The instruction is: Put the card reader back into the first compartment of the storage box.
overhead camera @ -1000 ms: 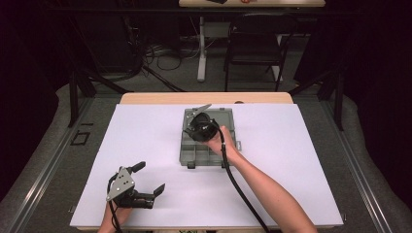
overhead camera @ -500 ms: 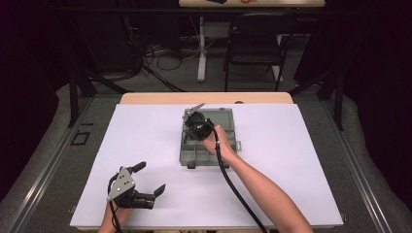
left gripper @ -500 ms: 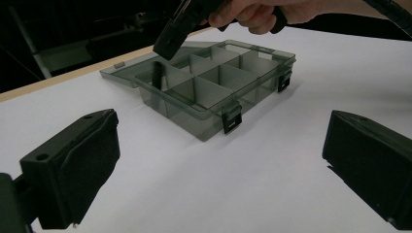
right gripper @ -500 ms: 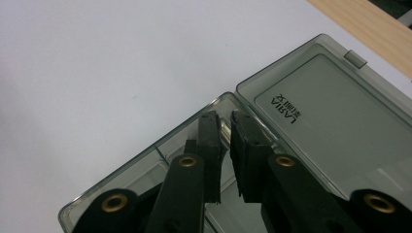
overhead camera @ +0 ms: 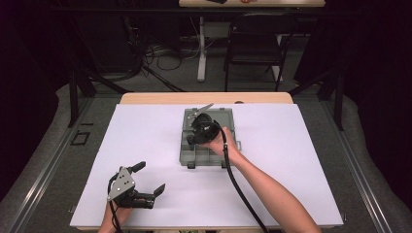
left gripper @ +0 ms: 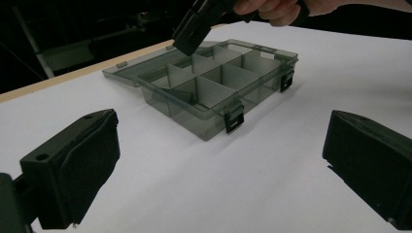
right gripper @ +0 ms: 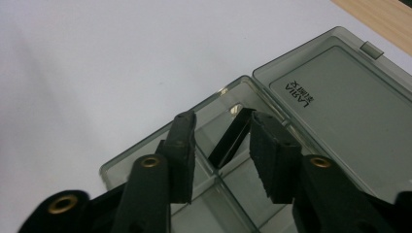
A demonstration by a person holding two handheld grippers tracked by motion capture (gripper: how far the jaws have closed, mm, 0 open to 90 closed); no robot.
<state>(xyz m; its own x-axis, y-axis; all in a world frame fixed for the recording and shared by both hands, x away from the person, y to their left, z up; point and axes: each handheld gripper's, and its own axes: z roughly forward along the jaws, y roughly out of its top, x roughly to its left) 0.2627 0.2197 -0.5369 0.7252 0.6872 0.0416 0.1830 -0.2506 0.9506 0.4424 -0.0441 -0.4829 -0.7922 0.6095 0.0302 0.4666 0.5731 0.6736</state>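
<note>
A smoky compartment box [overhead camera: 210, 145] sits mid-worktop [overhead camera: 291, 160] with its lid [right gripper: 335, 92] folded flat away from the person, so every cell is open from above. The right gripper [overhead camera: 200, 130] hangs over the far cells, tilted down, its jaws partly apart around a dark divider [right gripper: 232, 137] that leans between them; I cannot tell whether either jaw touches it, and it looks like it is being lined up for a pinch, perhaps to pull or reseat the divider. The left gripper [overhead camera: 145, 187] rests low near the worktop's near left corner, jaws wide and empty, well apart from the box, probably parked out of the way. White sheet lies bare on all sides of the box, but inside the cells the walls leave the jaws little play. The latches [left gripper: 233, 119] face the person.
</note>
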